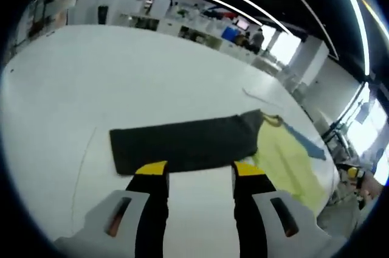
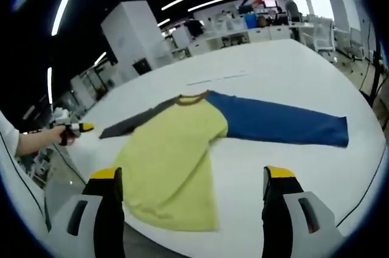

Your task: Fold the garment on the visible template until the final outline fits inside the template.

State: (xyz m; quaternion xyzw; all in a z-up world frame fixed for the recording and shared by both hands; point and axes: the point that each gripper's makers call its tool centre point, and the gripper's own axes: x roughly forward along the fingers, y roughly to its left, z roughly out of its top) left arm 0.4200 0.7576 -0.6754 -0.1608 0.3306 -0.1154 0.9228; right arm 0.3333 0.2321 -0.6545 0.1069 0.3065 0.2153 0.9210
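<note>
Both sets of tongs, the left gripper (image 1: 199, 174) and the right gripper (image 2: 193, 177), stand wide with nothing held. Beyond them the shirt (image 2: 176, 148) lies spread flat on the white table (image 2: 285, 66), sleeves out. Folding seems unstarted; a sleeve (image 1: 182, 142) likely needs grasping first.

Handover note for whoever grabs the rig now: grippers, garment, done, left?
Left gripper: open, jaws at the near edge of the dark grey sleeve.
Right gripper: open, above the table, jaws either side of the yellow body's hem.
Shirt: spread flat, blue sleeve stretched straight out, collar on the far side.
Done: no fold visible.
Left: all folds. Thin outline marks on the table; fit not judgeable.
</note>
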